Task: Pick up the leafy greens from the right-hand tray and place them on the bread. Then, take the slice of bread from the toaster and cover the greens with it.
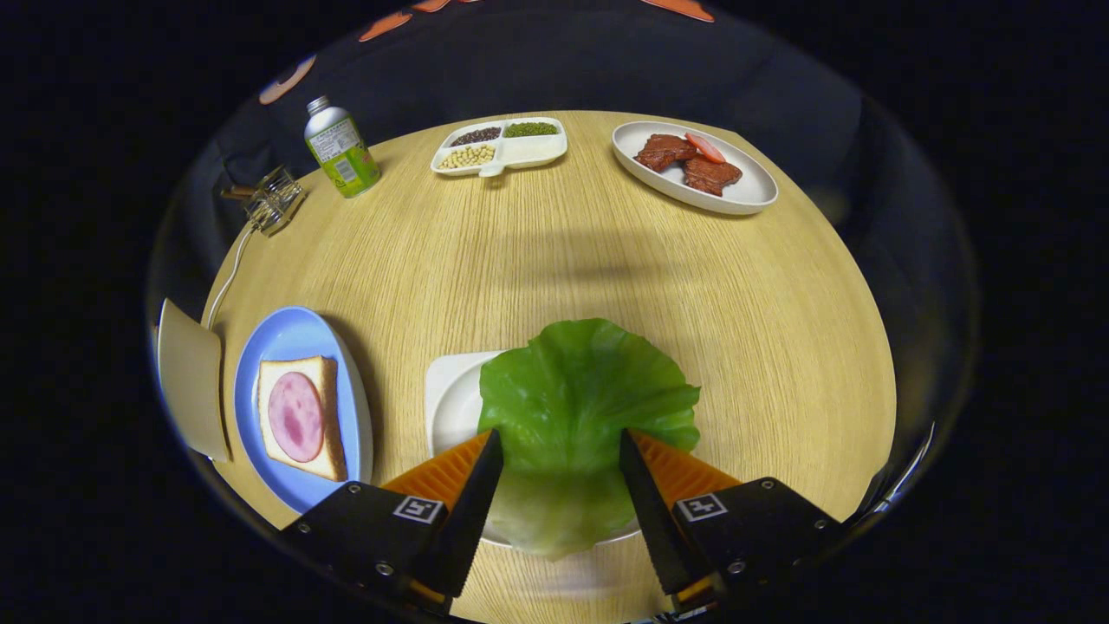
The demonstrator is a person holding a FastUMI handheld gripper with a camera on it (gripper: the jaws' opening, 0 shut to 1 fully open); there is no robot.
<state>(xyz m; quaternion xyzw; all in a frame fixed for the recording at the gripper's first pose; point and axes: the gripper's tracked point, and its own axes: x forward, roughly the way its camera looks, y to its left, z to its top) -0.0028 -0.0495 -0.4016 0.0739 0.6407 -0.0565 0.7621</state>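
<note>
At the bottom centre of the frame the gripper (560, 451) is held with its fingers apart, not clamped. Between them lies the broad green lettuce leaf (582, 407), draped over a white tray (449, 400), its long axis running away from the fingers. The ham-topped bread slice (299, 416) on a blue oval plate (295, 334) is seen at lower left, so a leftward carry is judged necessary.

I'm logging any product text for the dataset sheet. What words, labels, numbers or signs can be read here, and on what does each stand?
No text can be read.
Bottle: printed label, too small and blurred to read.
Gripper, open around the lettuce leaf: a square black-and-white marker on each finger, a pattern, no letters.
</note>
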